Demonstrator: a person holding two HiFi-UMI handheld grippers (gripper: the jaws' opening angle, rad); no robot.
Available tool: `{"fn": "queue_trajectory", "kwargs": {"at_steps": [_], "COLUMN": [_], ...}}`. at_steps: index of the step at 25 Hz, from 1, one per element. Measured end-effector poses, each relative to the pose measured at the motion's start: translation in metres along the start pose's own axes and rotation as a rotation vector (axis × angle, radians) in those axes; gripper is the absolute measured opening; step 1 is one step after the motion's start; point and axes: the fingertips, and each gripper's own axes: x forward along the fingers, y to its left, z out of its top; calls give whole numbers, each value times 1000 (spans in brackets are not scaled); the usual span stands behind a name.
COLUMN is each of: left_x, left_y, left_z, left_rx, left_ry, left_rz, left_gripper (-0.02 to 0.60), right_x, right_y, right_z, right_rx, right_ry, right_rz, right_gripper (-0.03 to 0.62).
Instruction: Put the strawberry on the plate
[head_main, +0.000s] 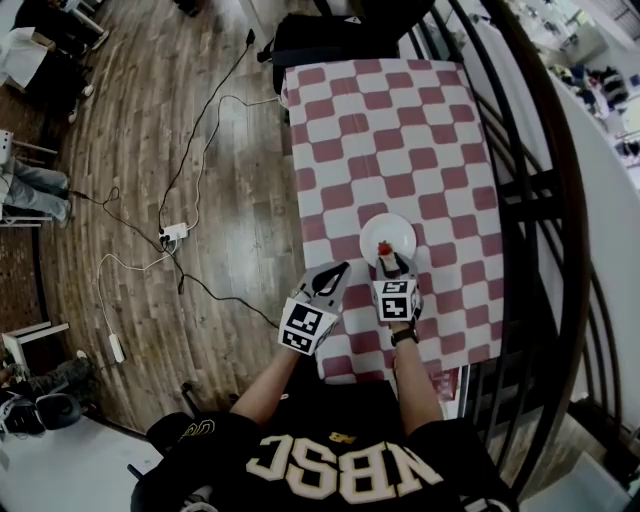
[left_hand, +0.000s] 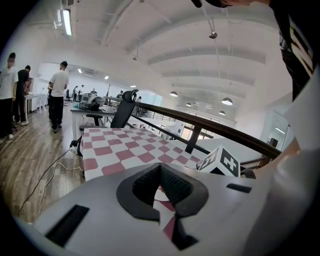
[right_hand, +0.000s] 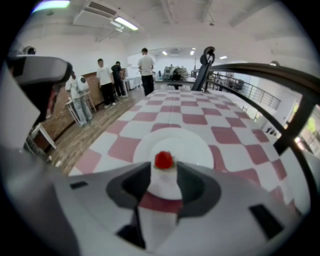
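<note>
strawberry (right_hand: 164, 160) sits on plate (right_hand: 200, 145), toward its 6 o'clock side. right claw (right_hand: 164, 172) wide, tips flanking it, not pressing. left claw (left_hand: 160, 172) closed, empty, at 9 o'clock over table (head_main: 400, 130).

An open lab-like workshop hall: vaulted white ceiling (left_hand: 200, 55), pendant lamps (left_hand: 227, 101), far benches (left_hand: 92, 102) laden with equipment, people (left_hand: 58, 90) standing by. Cables (head_main: 200, 130) and a power strip (head_main: 174, 232) trail across the wood floor (head_main: 120, 150).
</note>
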Motion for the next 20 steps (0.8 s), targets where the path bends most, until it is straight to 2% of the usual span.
{"fn": "queue_trajectory", "kwargs": {"at_steps": [5,11,20], "left_x": [-7,-19,-38], "left_y": [-20,-55,-113], "left_z": [17,37,48], "left_rx": [14,46,13], "left_ry": [-33,-77,-163], "left_rz": [-15,-40,-65], "left_gripper": [9,9,9], "right_x": [-40,-101,-192], "right_y": [0,9,7], "right_z": [13,34,39], "right_rx": [57,52,59], "right_ry": [-74,-210,-370], "right_rz": [-16,-33,-15], "right_gripper": [153,152,146]}}
